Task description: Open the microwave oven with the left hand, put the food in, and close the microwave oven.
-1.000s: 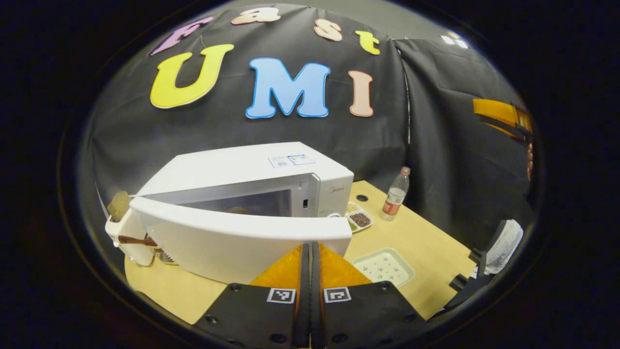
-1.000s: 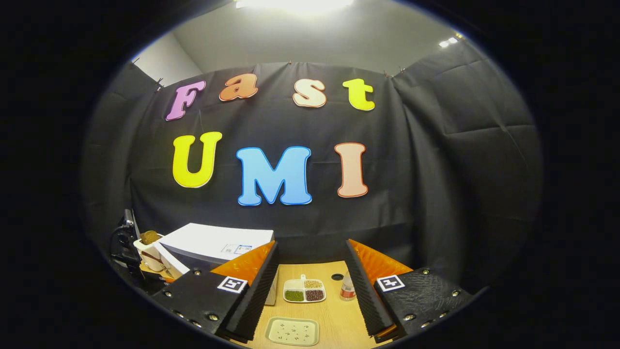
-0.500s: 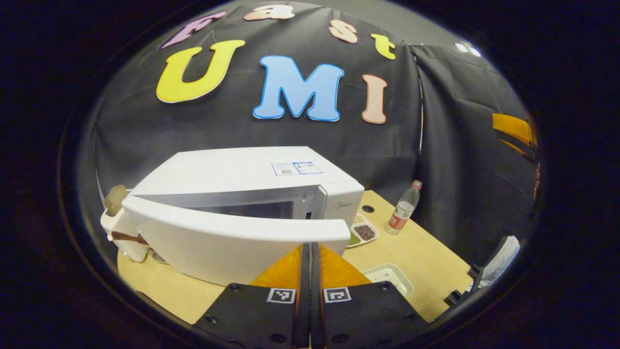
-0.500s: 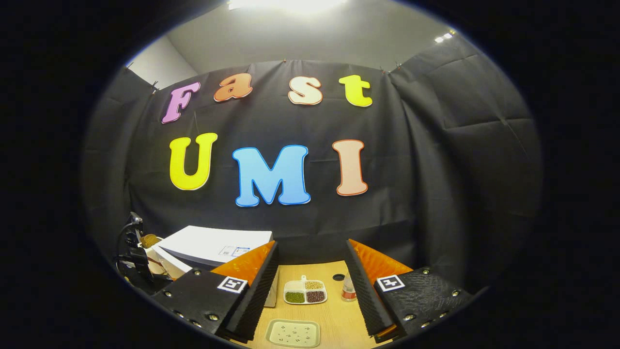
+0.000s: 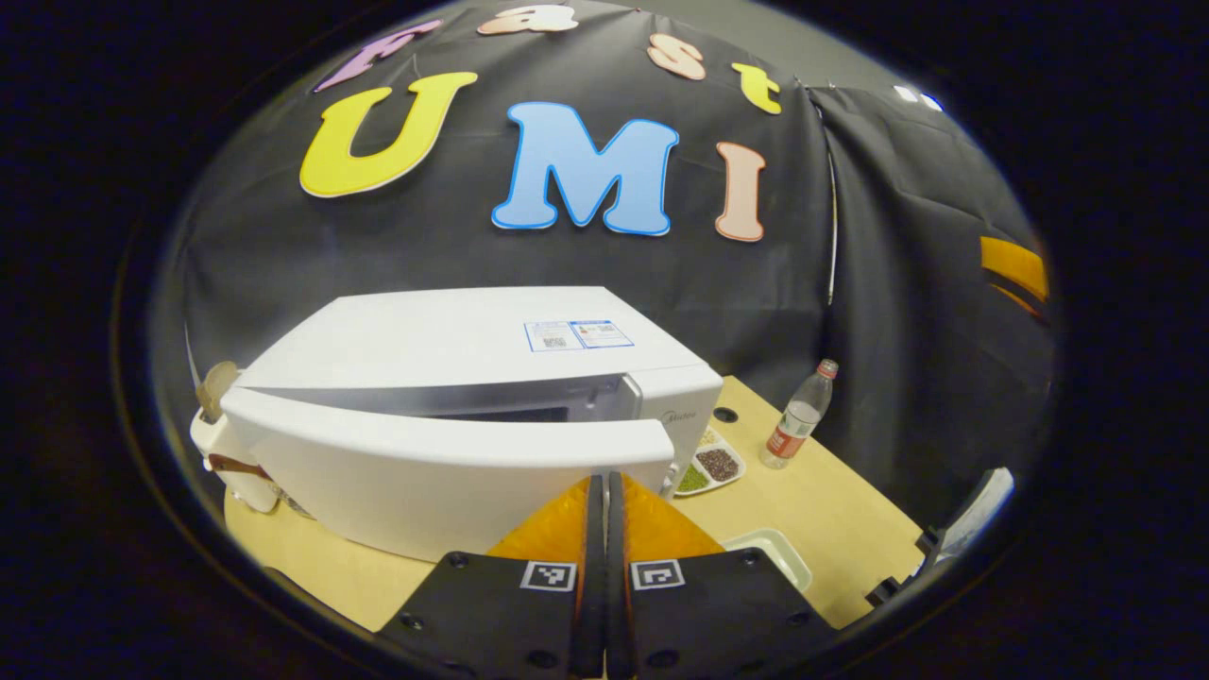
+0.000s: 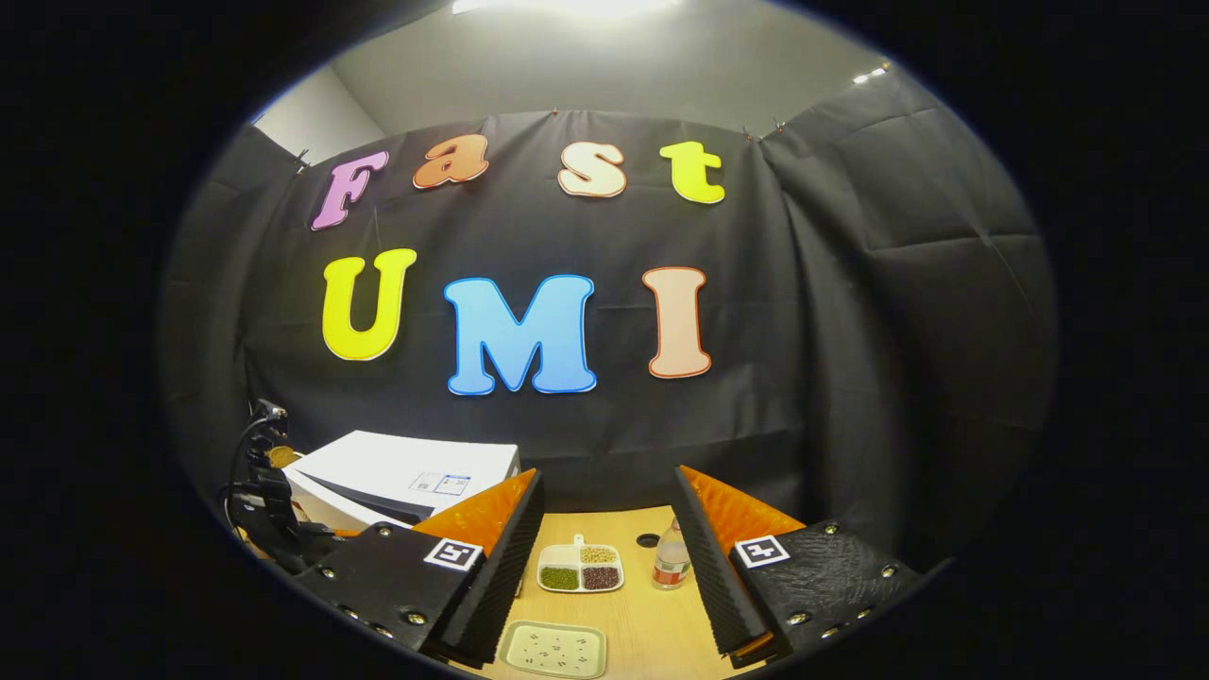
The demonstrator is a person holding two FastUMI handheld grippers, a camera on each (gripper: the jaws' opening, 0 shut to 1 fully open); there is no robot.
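Note:
The white microwave point(image 5: 453, 331) stands on the wooden table, its door point(image 5: 416, 463) ajar by a narrow gap. The door hides the cavity, so I cannot see the food. My left gripper point(image 5: 604, 480) is shut with nothing between its fingers, and its tip rests against the door's outer face near the free edge. My right gripper point(image 6: 609, 477) is open and empty, held above the table to the right of the microwave point(image 6: 401, 463). Its orange finger point(image 5: 1015, 266) shows at the far right of the left gripper view.
A divided dish of beans point(image 5: 710, 463) point(image 6: 579, 576) sits beside the microwave. A plastic bottle point(image 5: 798, 416) point(image 6: 671, 559) stands behind the dish. A white tray point(image 5: 774, 557) point(image 6: 553, 650) lies nearer. A white appliance point(image 5: 222, 444) stands left of the door.
The door has swung closer to the microwave body and the gap has narrowed. My shut left gripper has moved forward with it. The right gripper has stayed open, drifting slightly.

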